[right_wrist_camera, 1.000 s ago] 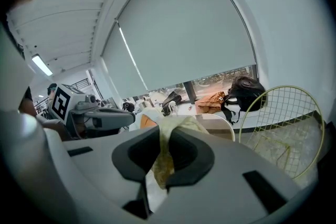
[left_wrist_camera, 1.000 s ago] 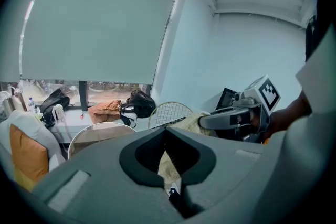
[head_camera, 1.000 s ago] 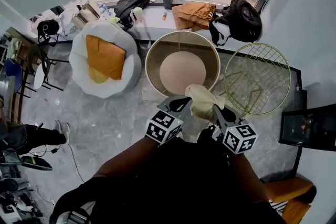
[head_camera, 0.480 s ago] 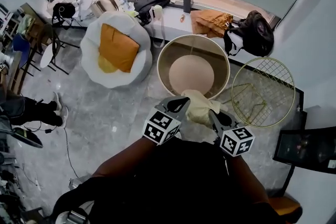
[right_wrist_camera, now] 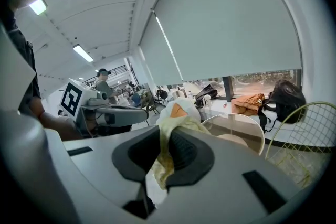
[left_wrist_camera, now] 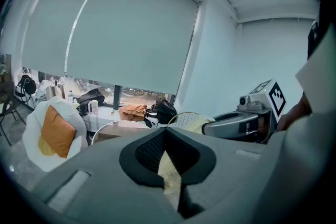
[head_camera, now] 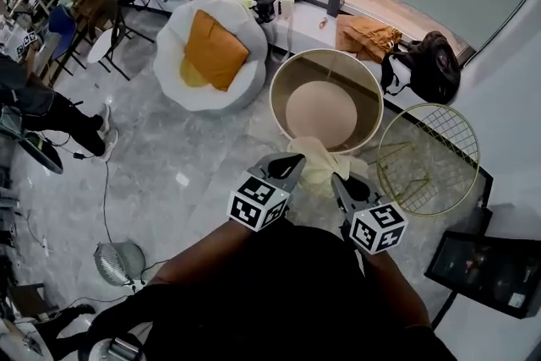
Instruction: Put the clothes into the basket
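Yellow cloth (head_camera: 319, 168) sits clamped in both your left gripper (head_camera: 287, 166) and right gripper (head_camera: 340, 182), at the near rim of the basket (head_camera: 296, 73) at twelve o'clock; mid-carry, I judge, so next reach over the opening and spread both jaws.

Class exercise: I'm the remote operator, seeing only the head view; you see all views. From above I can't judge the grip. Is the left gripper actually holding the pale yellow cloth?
Observer: Yes. The left gripper view shows the left gripper with its jaws shut on a fold of the pale yellow cloth.
Operator: And the right one?
Observer: The right gripper view shows the right gripper clamping the same cloth, which bunches up above its jaws.
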`<action>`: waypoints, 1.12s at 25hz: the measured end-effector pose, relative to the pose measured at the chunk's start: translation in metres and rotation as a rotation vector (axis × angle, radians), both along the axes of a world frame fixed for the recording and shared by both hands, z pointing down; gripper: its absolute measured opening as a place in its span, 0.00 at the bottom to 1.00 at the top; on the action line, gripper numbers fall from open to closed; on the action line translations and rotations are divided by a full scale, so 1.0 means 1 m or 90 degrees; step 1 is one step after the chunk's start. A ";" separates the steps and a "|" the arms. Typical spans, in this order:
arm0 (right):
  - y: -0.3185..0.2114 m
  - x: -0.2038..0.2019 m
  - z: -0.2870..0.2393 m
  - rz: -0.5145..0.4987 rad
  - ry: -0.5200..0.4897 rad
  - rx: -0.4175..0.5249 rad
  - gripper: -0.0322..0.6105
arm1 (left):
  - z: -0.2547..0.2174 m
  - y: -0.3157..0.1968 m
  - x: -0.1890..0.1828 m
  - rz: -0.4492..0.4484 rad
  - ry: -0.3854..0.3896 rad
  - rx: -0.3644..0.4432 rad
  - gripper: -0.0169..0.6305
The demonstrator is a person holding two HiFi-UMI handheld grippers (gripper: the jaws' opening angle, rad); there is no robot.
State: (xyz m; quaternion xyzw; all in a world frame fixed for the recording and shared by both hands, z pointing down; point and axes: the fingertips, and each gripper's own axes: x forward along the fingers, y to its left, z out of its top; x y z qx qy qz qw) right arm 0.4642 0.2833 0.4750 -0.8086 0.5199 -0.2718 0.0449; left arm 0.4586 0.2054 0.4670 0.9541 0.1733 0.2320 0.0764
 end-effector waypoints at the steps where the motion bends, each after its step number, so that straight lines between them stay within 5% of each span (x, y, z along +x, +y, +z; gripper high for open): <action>1: 0.002 -0.004 0.000 -0.009 0.001 0.000 0.12 | 0.001 0.003 -0.005 -0.007 -0.002 0.000 0.03; 16: 0.003 -0.092 0.002 -0.154 0.000 0.027 0.12 | -0.007 0.008 -0.116 -0.162 -0.005 0.034 0.03; 28: -0.055 -0.169 -0.007 -0.323 -0.010 0.026 0.12 | -0.012 -0.040 -0.205 -0.319 -0.014 0.014 0.03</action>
